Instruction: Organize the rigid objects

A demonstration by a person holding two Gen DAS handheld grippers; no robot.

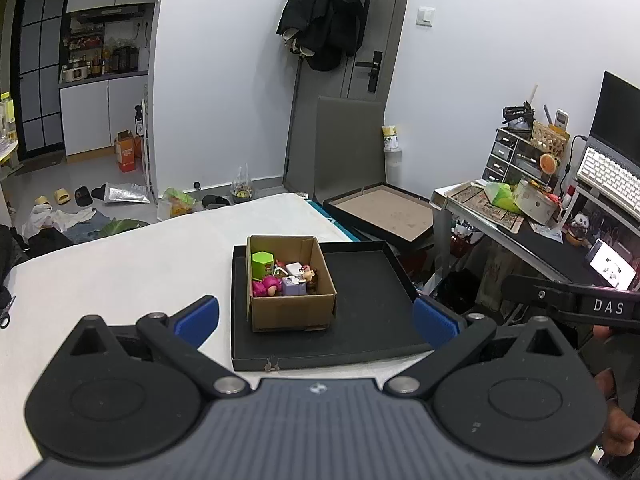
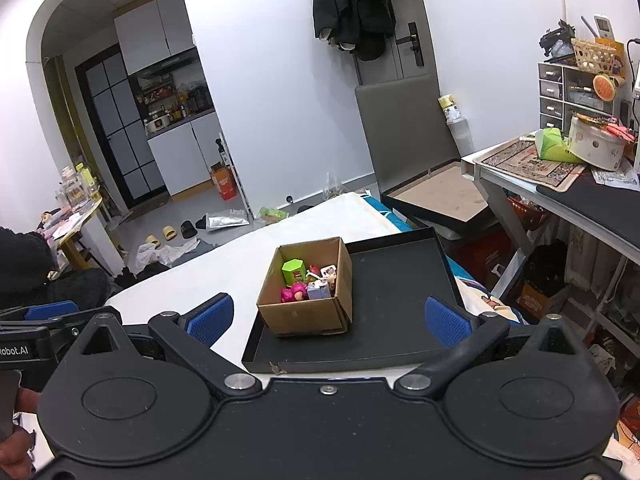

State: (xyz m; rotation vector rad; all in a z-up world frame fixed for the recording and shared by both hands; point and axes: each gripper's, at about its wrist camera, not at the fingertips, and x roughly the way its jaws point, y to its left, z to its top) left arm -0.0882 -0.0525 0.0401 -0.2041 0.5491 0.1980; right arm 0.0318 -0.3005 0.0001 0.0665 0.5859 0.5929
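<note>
I see one cardboard box (image 1: 291,284) on the left part of one black tray (image 1: 368,304). Inside the box: one green hexagonal container (image 1: 263,265), one pink doll (image 1: 266,286), one purple box (image 1: 294,286). My left gripper (image 1: 316,322) and right gripper (image 2: 328,320) hover near the box, both spread apart, empty.

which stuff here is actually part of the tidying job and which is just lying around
Part of the job: cardboard box of small toys, green hexagonal container inside it, black tray beneath it, both open claws.

Lying about: slippers, hanging coat, keyboard.
</note>
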